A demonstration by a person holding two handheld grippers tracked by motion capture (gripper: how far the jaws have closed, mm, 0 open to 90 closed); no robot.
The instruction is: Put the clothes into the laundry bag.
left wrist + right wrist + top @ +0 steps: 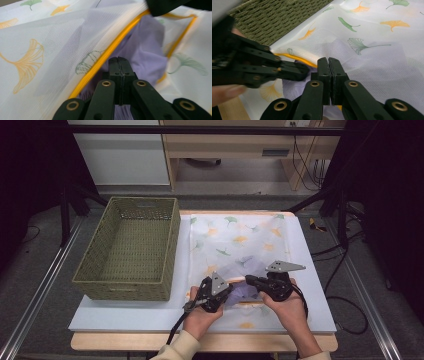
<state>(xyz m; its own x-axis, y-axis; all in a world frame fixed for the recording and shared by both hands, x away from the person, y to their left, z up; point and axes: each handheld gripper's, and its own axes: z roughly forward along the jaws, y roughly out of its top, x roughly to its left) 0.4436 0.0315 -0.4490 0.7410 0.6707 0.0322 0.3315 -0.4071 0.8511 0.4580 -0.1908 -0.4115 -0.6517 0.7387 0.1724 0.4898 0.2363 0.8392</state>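
Mesh bag (239, 250) with ginkgo-leaf print lies on the worktop (310, 285), just beside the woven basket (131, 247). Left tool (227, 294) and right tool (248, 280), jaws closed, meet at its yellow zipper (105, 56) (purple cloth (147, 53) shows inside the opening).

A basket (127, 249) stands at nine o'clock on the bench (315, 285), just beside a mesh bag (239, 240) lying at centre; a cloth (250, 270) sits inside the bag's six o'clock end
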